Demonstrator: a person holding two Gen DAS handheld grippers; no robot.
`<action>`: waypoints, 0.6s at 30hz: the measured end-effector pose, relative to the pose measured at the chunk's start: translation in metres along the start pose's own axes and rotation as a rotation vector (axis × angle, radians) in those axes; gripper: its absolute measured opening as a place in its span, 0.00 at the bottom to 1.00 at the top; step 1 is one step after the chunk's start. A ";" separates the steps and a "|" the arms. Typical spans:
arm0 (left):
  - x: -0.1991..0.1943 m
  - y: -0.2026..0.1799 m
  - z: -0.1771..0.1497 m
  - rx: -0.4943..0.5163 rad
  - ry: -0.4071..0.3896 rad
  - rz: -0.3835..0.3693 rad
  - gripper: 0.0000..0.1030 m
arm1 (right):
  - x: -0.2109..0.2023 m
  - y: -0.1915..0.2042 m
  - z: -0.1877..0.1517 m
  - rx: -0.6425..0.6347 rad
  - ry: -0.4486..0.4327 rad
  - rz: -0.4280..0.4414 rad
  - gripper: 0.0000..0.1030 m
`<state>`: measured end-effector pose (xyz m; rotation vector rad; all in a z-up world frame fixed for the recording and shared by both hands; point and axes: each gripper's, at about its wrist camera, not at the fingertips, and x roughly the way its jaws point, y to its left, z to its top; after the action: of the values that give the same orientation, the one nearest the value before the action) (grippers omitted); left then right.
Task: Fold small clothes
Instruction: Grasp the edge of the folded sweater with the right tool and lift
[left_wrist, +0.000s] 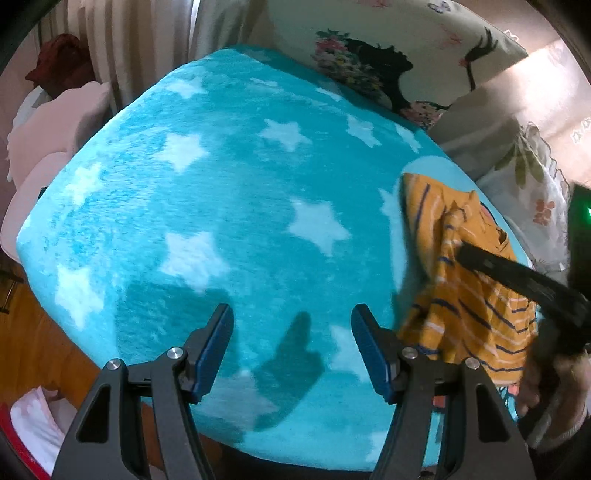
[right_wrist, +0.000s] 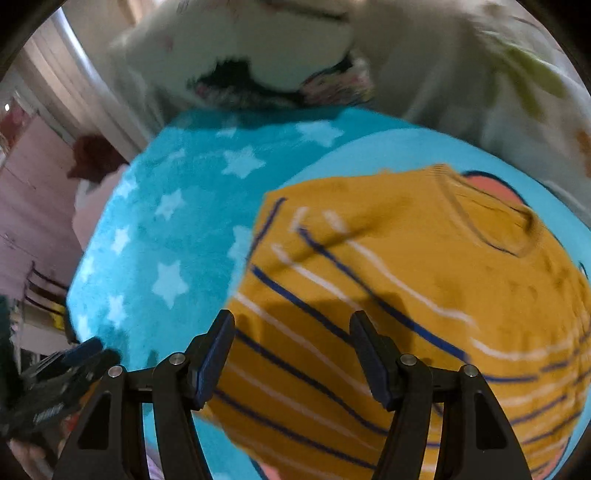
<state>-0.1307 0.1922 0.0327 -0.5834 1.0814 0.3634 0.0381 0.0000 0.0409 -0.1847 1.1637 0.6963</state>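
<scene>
A small mustard-yellow shirt (right_wrist: 406, 280) with blue and white stripes lies on a turquoise star-patterned blanket (right_wrist: 177, 229). Its collar is at the far right. My right gripper (right_wrist: 291, 354) is open, its jaws wide apart just above the shirt's near left part, holding nothing. In the left wrist view the shirt (left_wrist: 461, 280) is bunched at the right edge of the blanket (left_wrist: 221, 206), with the right gripper's black finger (left_wrist: 517, 273) over it. My left gripper (left_wrist: 291, 354) is open and empty above bare blanket, left of the shirt.
Floral pillows (left_wrist: 388, 55) lie beyond the blanket's far edge. Pink bedding (left_wrist: 51, 129) and a dark red item (left_wrist: 62, 59) sit at the far left. Wooden floor (left_wrist: 37, 339) shows at the near left. The left gripper (right_wrist: 62, 373) shows at the right wrist view's lower left.
</scene>
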 end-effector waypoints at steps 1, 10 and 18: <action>0.001 0.004 0.000 0.002 0.004 -0.005 0.63 | 0.011 0.006 0.006 -0.008 0.014 -0.020 0.67; 0.017 0.033 0.009 -0.011 0.055 -0.052 0.63 | 0.072 0.047 0.013 -0.155 0.087 -0.331 0.68; 0.027 0.031 0.013 -0.006 0.080 -0.062 0.63 | 0.061 0.041 0.005 -0.136 0.025 -0.370 0.18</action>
<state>-0.1267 0.2246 0.0046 -0.6394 1.1370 0.2916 0.0310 0.0592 -0.0020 -0.5104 1.0683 0.4457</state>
